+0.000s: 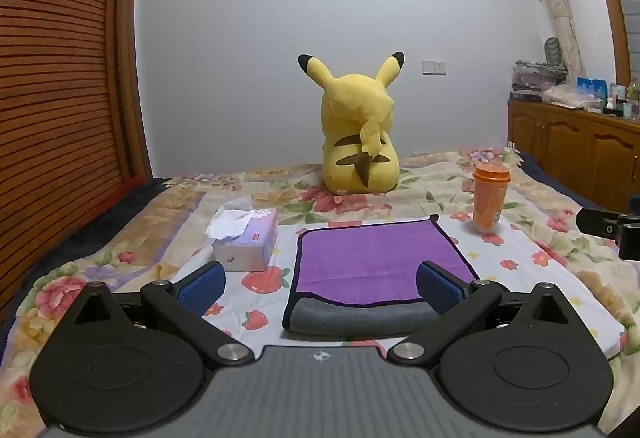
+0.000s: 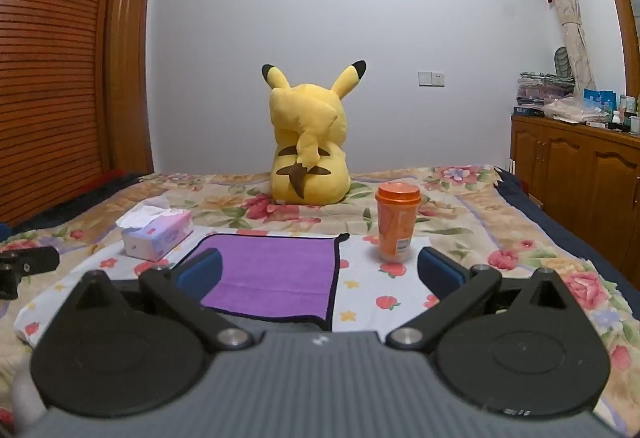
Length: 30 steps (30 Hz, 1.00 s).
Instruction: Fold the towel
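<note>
Both tongs, the left gripper (image 1: 320,288) and right gripper (image 2: 319,274), are spread wide, holding nothing. The purple towel (image 1: 376,262) lies just ahead. A tissue box (image 1: 246,244) with a tissue poking out sits ahead left, an orange cup (image 2: 397,224) with its lid on ahead right.

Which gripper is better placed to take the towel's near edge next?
Left, probably. The left gripper is open squarely over the purple towel; from the right gripper, the towel sits off toward its left finger.
</note>
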### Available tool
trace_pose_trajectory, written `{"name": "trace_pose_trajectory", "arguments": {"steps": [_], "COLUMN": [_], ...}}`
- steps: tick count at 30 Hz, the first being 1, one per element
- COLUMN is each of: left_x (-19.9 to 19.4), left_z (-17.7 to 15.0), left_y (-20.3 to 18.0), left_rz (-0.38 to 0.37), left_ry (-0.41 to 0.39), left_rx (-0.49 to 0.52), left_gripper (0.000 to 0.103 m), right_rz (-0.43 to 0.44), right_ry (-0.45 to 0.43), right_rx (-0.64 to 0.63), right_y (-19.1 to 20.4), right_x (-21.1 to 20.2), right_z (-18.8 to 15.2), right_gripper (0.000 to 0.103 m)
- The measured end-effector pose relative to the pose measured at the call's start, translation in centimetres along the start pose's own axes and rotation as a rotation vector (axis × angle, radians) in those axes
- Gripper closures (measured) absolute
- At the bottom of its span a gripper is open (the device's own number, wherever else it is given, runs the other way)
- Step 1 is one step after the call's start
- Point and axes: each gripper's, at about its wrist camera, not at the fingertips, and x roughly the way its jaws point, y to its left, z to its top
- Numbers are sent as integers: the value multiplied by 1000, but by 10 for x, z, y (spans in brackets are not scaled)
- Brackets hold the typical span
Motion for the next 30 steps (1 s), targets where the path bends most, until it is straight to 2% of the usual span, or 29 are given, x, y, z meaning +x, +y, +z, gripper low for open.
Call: {"name": "trace_pose_trajectory", "arguments": {"steps": [30], "left_x": [-4], "left_z": [0], "left_y": [-1], "left_rz": [3], "left_ry": [-16], "left_rx": [4], "left_gripper": [0], "right_rz": [3], "right_ry": [-3], "right_rx": [10], "right_y": [-1], "right_x": [0], "right_z": [1], "right_gripper": [0]}}
